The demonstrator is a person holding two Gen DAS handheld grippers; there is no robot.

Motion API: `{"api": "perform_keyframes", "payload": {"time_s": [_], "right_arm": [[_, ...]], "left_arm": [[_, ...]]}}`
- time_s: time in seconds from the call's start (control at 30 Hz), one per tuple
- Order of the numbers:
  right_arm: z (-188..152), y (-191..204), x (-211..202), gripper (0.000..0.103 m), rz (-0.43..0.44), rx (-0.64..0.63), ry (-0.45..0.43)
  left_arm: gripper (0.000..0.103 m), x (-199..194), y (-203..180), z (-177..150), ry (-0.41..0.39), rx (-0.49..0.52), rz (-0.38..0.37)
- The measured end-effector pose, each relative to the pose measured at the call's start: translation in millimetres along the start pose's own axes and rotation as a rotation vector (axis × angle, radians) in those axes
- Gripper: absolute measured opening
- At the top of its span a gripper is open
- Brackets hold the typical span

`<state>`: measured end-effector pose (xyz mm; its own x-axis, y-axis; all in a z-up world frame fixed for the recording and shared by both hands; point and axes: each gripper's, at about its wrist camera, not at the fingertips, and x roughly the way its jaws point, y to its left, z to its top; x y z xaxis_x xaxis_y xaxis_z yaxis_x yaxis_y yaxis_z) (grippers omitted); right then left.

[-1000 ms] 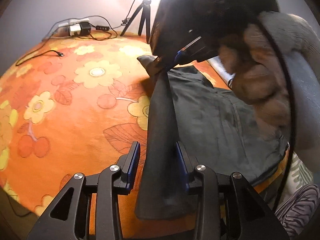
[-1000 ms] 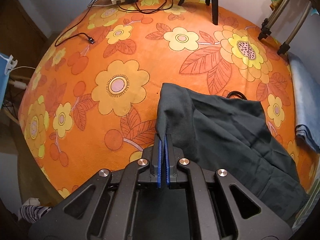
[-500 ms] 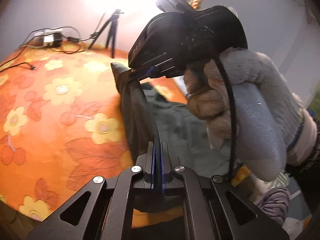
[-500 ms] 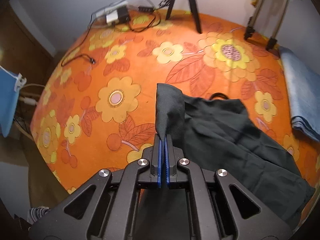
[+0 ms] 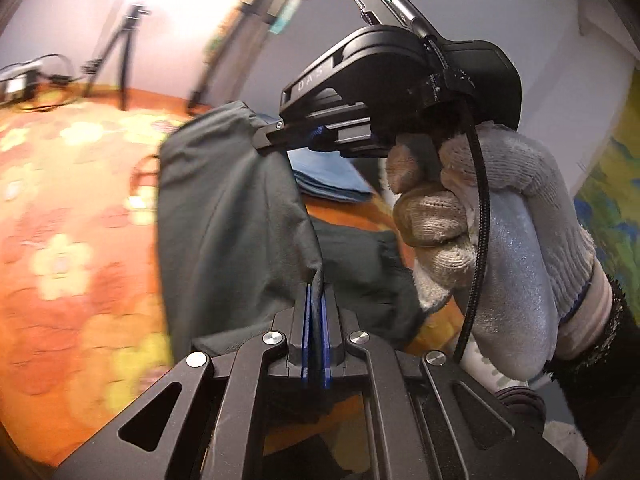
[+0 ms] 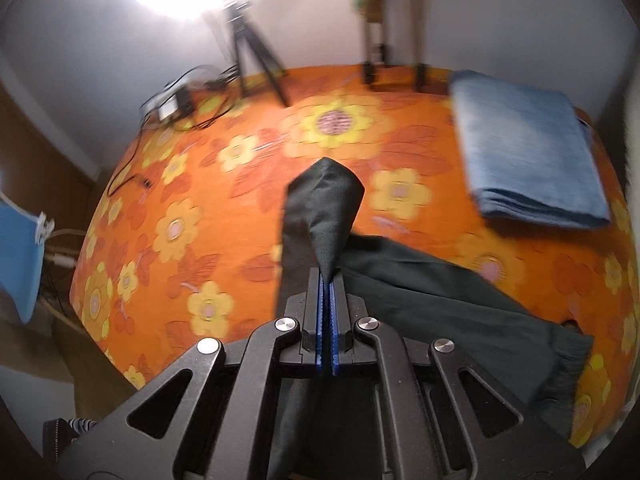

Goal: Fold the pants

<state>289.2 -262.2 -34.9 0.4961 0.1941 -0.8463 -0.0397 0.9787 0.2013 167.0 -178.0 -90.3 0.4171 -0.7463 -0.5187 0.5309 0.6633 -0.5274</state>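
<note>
The left gripper [image 5: 315,292] has its blue-lined jaws pressed together on a fold of the dark pants [image 5: 224,216]; the pinched edge vanishes between the pads, so how much cloth is caught cannot be told. The right gripper [image 6: 328,280] likewise has its jaws clamped on a peak of the pants [image 6: 326,208], and in the left wrist view the right gripper [image 5: 272,136] grips the upper corner, its fingertips partly buried in fabric. The gloved right hand [image 5: 480,216] around its handle hides much of the room behind the pants.

A second ago the left jaws stood apart with cloth passing between them; half a second ago they had closed. Since then both grippers have risen, and the pants hang higher, lifted between them, with the far leg trailing on the orange floral blanket [image 6: 192,208] to the right of the raised peak. Both views are motion-blurred, so the flower print smears.

The pants are thin, matte, dark green-grey weave with a gathered cuff [image 6: 568,364]. Beyond the pants, against the wall, lies a folded blue towel [image 6: 524,148], soft and rectangular, and a tripod [image 6: 256,56] stands left of it.
</note>
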Motion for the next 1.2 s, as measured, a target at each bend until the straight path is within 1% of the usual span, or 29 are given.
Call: {"api": "perform_keyframes", "payload": {"time_s": [0.07,0.27,0.37,0.47,0.6,0.63,0.67,0.7,0.8,0.93,1.0,1.03,1.07,1.13,1.2], "right_arm": [[-4.2,-23.0,-8.5,0.003,-0.008,0.032,-0.016],[-27.6,-109.6,-33.2,0.003,-0.049,0.156,-0.048],[-40.0,-144.7,-40.3,0.003,-0.064,0.206,-0.055],[-52.8,-181.1,-42.4,0.003,-0.072,0.26,-0.058],[-66.2,-213.0,-39.2,0.003,-0.073,0.311,-0.057],[-68.7,-217.5,-38.7,0.003,-0.066,0.321,-0.06],[-71.0,-223.3,-37.3,0.003,-0.055,0.332,-0.062],[-73.5,-229.4,-35.8,0.003,-0.042,0.344,-0.064],[-81.4,-243.4,-26.5,0.003,-0.012,0.363,-0.064],[-84.5,-254.5,-21.5,0.003,0.003,0.37,-0.059],[-85.2,-260.1,-22.8,0.003,-0.01,0.371,-0.068],[-86.4,-262.6,-23.5,0.003,-0.012,0.377,-0.07],[-86.1,-265.0,-23.3,0.003,-0.012,0.381,-0.071],[-85.6,-269.0,-23.8,0.003,-0.013,0.382,-0.078],[-84.8,-270.0,-24.6,0.003,-0.01,0.379,-0.09]], "left_arm": [[0.003,20.0,-15.3,4.2,0.024,0.025,-0.03],[0.003,69.6,-53.9,16.0,0.073,0.096,-0.105],[0.003,96.6,-75.3,11.9,0.103,0.115,-0.134],[0.003,122.7,-85.5,10.5,0.135,0.127,-0.155],[0.003,151.3,-98.5,13.4,0.174,0.159,-0.174],[0.003,157.2,-101.1,13.4,0.184,0.165,-0.18],[0.0,161.3,-103.0,13.2,0.189,0.172,-0.181],[0.0,166.0,-105.8,13.2,0.194,0.182,-0.179],[0.0,175.4,-112.7,12.5,0.211,0.194,-0.17],[0.0,174.7,-103.2,15.7,0.243,0.192,-0.163],[0.0,163.1,-94.5,16.4,0.25,0.194,-0.146],[0.002,155.8,-88.0,20.0,0.252,0.199,-0.135],[0.002,148.5,-82.4,22.1,0.247,0.205,-0.125],[0.003,129.9,-67.9,31.0,0.224,0.217,-0.091],[0.009,117.8,-54.4,40.6,0.199,0.223,-0.055]]}}
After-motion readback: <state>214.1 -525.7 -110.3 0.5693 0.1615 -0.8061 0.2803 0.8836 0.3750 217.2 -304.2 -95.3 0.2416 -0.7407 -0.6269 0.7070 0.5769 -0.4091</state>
